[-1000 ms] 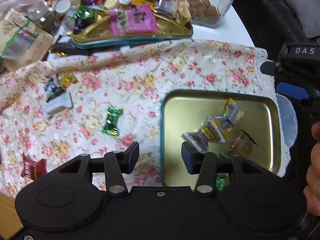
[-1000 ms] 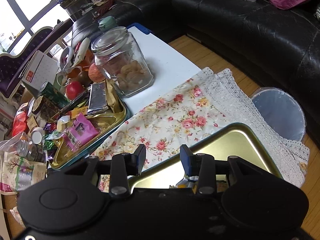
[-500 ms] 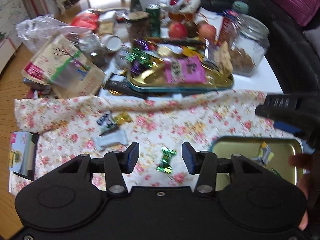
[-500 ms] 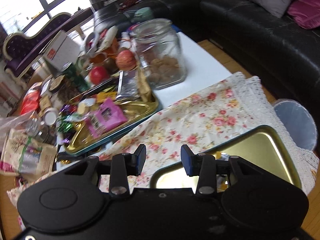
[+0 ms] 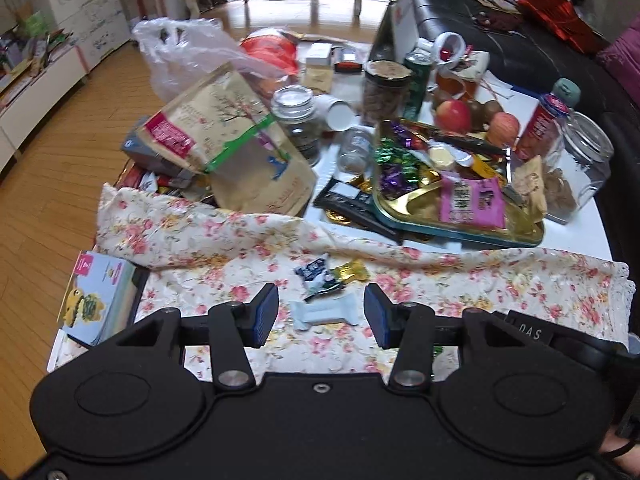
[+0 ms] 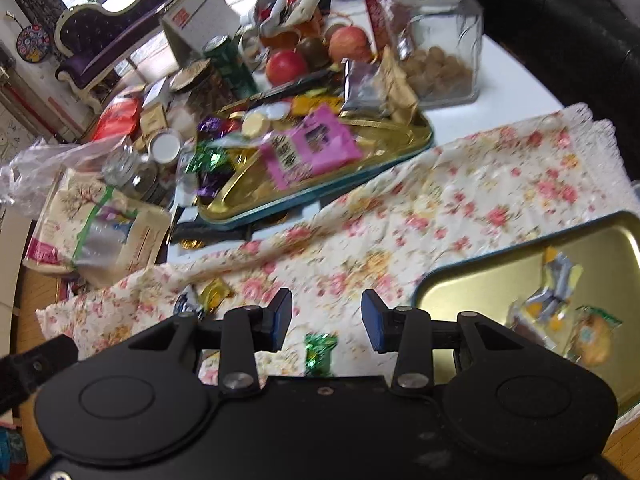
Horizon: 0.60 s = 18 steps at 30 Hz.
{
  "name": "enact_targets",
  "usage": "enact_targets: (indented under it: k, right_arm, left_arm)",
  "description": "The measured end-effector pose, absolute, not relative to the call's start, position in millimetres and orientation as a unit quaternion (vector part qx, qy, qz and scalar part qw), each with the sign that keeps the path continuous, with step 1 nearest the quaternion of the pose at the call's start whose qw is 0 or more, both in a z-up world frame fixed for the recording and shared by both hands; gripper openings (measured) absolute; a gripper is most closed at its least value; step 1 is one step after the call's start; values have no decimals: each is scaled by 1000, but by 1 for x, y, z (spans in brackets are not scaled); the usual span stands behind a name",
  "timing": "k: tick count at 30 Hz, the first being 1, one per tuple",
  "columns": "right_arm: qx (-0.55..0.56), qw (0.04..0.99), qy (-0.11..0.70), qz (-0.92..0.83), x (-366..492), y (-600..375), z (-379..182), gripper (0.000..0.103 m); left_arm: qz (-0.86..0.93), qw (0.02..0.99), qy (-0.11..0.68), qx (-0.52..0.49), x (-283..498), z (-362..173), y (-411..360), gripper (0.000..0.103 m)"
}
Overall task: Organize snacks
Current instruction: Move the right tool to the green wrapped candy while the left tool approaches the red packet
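My left gripper (image 5: pixel 320 314) is open above the floral cloth (image 5: pixel 460 280), with a pale blue wrapped snack (image 5: pixel 326 312) lying between its fingers. A dark blue-white candy (image 5: pixel 316 274) and a gold candy (image 5: pixel 352 271) lie just beyond. My right gripper (image 6: pixel 326 320) is open, with a green foil candy (image 6: pixel 319 350) on the cloth (image 6: pixel 400 216) below it. The gold tray (image 6: pixel 480 280) at right holds several wrapped snacks (image 6: pixel 556 292). The gold candy (image 6: pixel 214 294) also shows in the right wrist view.
A second gold tray (image 5: pixel 408 204) heaped with sweets and a pink packet (image 5: pixel 472 200) sits at the back. Around it are a glass jar (image 5: pixel 584 160), apples (image 5: pixel 454 116), jars, a paper bag (image 5: pixel 236 148) and a plastic bag. A card box (image 5: pixel 100 300) lies at left.
My left gripper has swung left from the near gold tray, past the green candy, to the pale blue snack. My right gripper has turned left and down, bringing the green candy into view.
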State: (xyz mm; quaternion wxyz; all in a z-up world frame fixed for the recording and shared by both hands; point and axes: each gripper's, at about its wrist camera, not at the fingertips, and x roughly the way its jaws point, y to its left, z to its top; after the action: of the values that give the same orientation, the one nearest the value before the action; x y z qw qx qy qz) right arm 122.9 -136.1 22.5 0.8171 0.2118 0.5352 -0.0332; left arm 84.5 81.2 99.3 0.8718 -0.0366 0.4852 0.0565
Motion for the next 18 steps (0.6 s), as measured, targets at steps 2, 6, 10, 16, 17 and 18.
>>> enact_targets:
  k: [2, 6, 10, 16, 17, 18]
  right_arm:
    - [211, 806, 553, -27, 125, -126, 12, 42]
    - [187, 786, 588, -22, 129, -103, -17, 42]
    - [177, 767, 617, -17, 133, -90, -41, 42]
    - [154, 767, 622, -18, 136, -76, -65, 42]
    - [147, 771, 619, -20, 137, -73, -68, 42]
    - [142, 776, 615, -22, 137, -71, -71, 42]
  left_arm:
    - [60, 867, 493, -40, 86, 97, 92, 55]
    - [64, 861, 503, -44, 86, 94, 112, 55]
    - [77, 857, 507, -56, 88, 94, 128, 55]
    - [76, 854, 511, -66, 88, 94, 140, 55]
    - [76, 853, 511, -66, 88, 94, 141, 55]
    - [75, 853, 512, -67, 88, 93, 142, 55]
